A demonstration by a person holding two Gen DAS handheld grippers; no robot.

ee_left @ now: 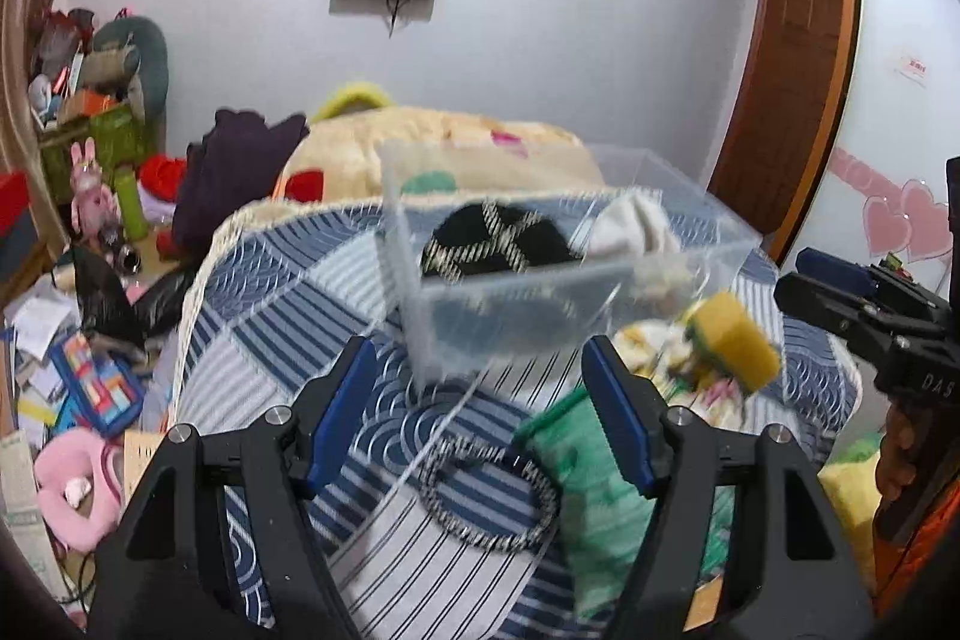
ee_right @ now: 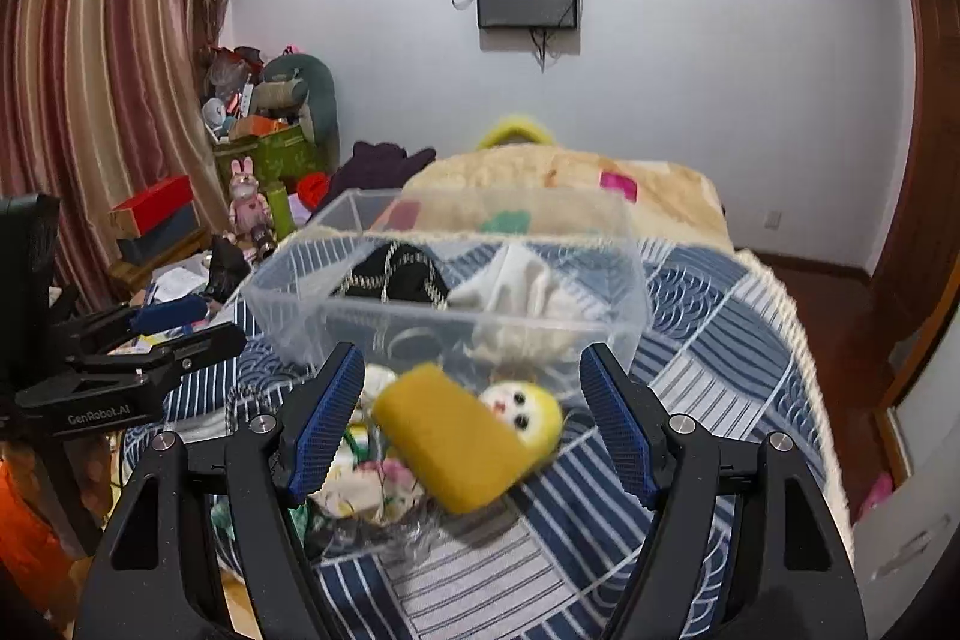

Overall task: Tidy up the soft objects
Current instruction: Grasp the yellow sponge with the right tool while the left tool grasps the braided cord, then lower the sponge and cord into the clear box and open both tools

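A bed (ee_right: 708,316) with blue patchwork cover carries a clear box (ee_right: 624,280), yellow sponge (ee_right: 456,442) and hair band (ee_left: 489,490)

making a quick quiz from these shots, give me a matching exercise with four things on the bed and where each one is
Things:
1. black knit item
2. yellow sponge
3. beaded loop
4. white cloth

Places:
A. between the open right gripper fingers, not pressed
B. left side of the clear box
C. flat on the striped blanket, before the left gripper
D. right side of the box

Pairs: 1-B, 2-A, 3-C, 4-D
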